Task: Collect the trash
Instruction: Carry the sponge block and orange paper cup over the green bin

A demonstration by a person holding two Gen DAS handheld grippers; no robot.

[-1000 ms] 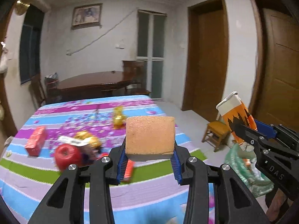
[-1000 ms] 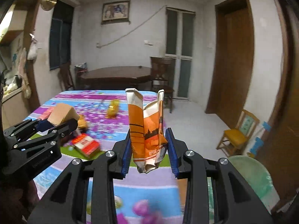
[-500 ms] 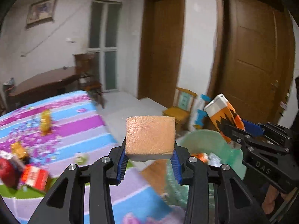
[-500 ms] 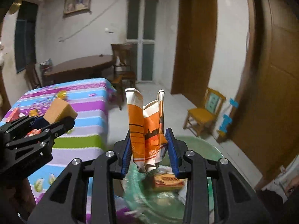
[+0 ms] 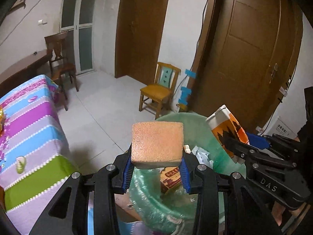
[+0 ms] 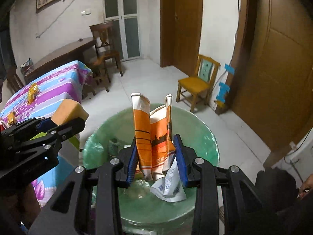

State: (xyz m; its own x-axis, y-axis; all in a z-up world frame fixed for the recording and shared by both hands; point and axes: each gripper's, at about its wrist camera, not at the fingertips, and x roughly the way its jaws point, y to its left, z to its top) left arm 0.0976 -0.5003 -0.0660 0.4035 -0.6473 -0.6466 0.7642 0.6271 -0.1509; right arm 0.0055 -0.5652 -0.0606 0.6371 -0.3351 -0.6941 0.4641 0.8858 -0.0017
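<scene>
Right wrist view, orange carton [image 6: 151, 137] upright — long axis vertical, over bin [image 6: 195, 125].

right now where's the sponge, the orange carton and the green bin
sponge [image 5: 157, 142], left wrist view, middle of its broad face
orange carton [image 6: 152, 139], right wrist view, printed front panel
green bin [image 6: 197, 121], right wrist view, far right rim

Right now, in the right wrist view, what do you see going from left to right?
Striped tablecloth → sponge → orange carton → yellow chair → brown door.
</scene>
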